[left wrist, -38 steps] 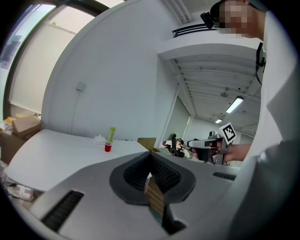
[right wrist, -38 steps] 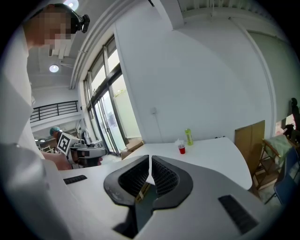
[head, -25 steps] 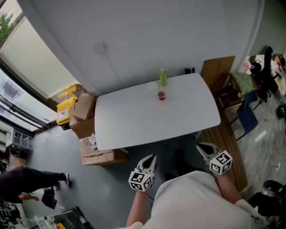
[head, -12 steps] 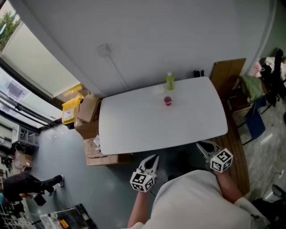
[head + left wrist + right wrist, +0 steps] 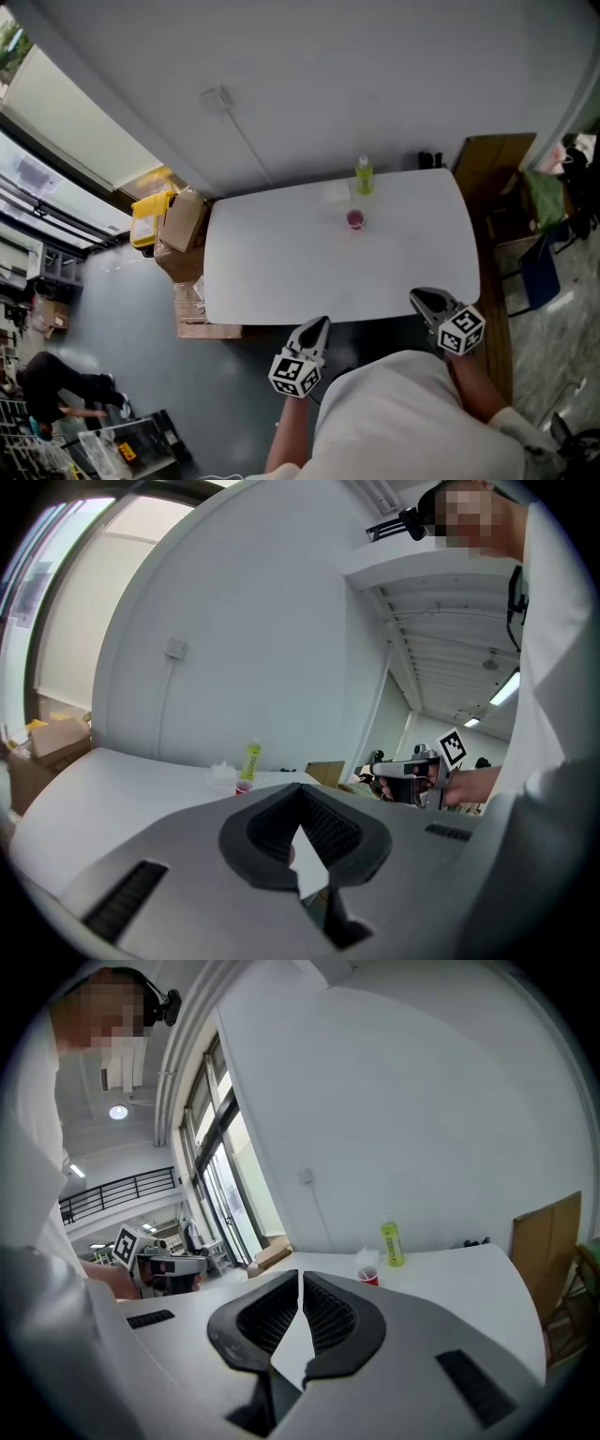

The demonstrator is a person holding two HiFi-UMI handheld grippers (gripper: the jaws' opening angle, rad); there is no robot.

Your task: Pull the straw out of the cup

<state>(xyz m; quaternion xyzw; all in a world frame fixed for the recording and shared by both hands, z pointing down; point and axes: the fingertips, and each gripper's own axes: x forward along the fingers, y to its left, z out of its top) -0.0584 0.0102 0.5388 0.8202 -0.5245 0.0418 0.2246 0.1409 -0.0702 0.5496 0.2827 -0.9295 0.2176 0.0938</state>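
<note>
— Where is the cup?

— Your red cup (image 5: 355, 219) stands on the far half of the white worktop (image 5: 281, 272), right of its middle. The straw is too small to make out from up here, so I can't tell you how it sits.

— What stands round it?

— A green bottle (image 5: 364, 175) is upright just beyond the cup, by the far edge. Something pale, perhaps a tissue (image 5: 337, 191), lies left of that bottle. Cardboard boxes (image 5: 183, 225) sit on the floor off the worktop's left end, and a wooden board (image 5: 497, 159) leans at the far right.

— And my claws?

— Both hang off the near edge, well apart from the cup. Your left claw (image 5: 317, 328) has its tips pressed together with nothing between them. Your right claw (image 5: 424, 298) is drawn in to a thin slit and is also empty.
</note>
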